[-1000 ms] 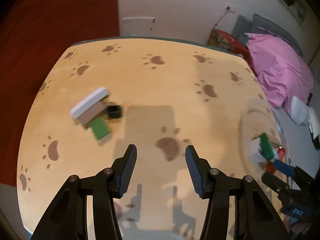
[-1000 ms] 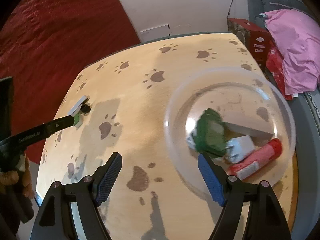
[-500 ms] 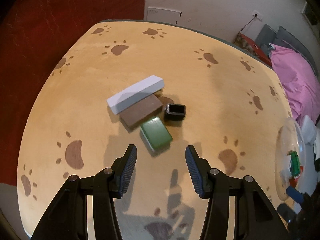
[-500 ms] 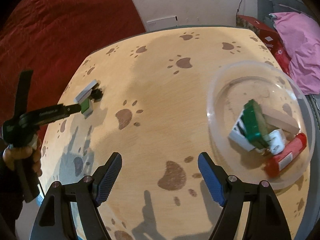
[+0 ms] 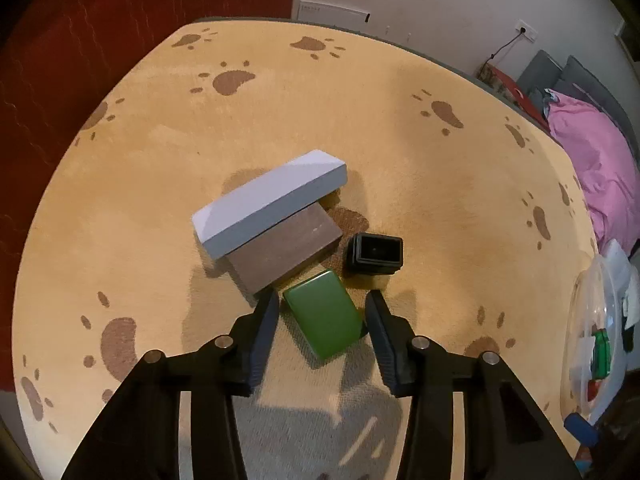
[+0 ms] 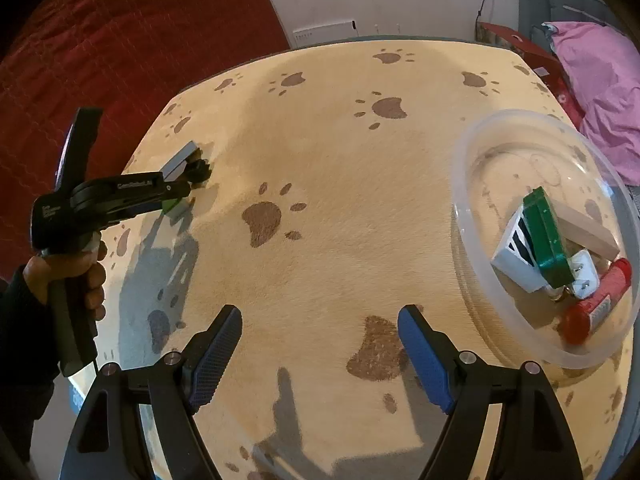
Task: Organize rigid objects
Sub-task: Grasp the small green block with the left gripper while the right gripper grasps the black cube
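Holding green box (image 6: 546,236), red tube (image 6: 596,302): clear bowl (image 6: 472,152); both grippers' fingers open, empty.

Paw-print table (image 5: 400,168), white box (image 5: 268,196), brown block (image 5: 286,250), green tin (image 5: 322,314), black cap (image 5: 375,252), clear bowl (image 6: 468,168)

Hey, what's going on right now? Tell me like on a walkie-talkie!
Left gripper open around green block. Right gripper open, empty. Brown block crowds left finger.

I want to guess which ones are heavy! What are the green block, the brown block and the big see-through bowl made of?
Green block: probably glossy plastic or painted metal; smooth, rounded corners, soft shine. Brown block: looks like matte wood or stone; dull, faintly grainy top. Bowl: clear plastic, likely; things show through its wall.
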The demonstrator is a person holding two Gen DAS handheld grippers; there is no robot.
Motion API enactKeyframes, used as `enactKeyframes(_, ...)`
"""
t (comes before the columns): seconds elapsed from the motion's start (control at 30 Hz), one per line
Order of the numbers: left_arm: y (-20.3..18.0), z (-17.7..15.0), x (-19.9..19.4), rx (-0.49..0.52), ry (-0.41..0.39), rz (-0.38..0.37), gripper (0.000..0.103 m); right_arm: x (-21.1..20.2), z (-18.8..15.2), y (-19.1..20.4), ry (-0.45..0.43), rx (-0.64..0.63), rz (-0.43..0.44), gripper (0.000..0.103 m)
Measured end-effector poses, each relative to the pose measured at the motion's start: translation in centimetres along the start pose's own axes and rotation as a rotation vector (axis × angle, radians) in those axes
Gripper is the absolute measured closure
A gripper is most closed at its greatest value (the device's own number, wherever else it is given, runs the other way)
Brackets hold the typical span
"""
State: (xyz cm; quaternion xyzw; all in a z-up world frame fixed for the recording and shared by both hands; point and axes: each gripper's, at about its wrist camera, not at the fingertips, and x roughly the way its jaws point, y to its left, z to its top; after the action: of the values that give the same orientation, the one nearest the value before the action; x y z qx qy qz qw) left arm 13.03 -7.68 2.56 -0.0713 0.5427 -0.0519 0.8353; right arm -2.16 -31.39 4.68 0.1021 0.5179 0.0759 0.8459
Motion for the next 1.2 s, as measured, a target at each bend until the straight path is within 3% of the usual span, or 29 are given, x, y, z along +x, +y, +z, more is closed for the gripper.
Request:
enactKeyframes(0.3, 1.0, -0.2, -0.6, 0.005, -0.020, -0.026, 0.073, 1.3, 0.8, 1.4, 0.014, -0.029, 0.010, 0.019)
enactKeyframes(1.07, 7.2, -4.6, -7.5, 0.015, -0.073, -0.007, 0.073, 9.3, 10.4, 11.9, -0.027, -0.177, 0.106, 0.020)
enactKeyframes(1.2, 8.1, -5.3, -8.0, 0.014, -0.068, -0.011, 0.073, 11.2, 11.5, 13.3, -0.008, -0.190, 0.106, 0.030)
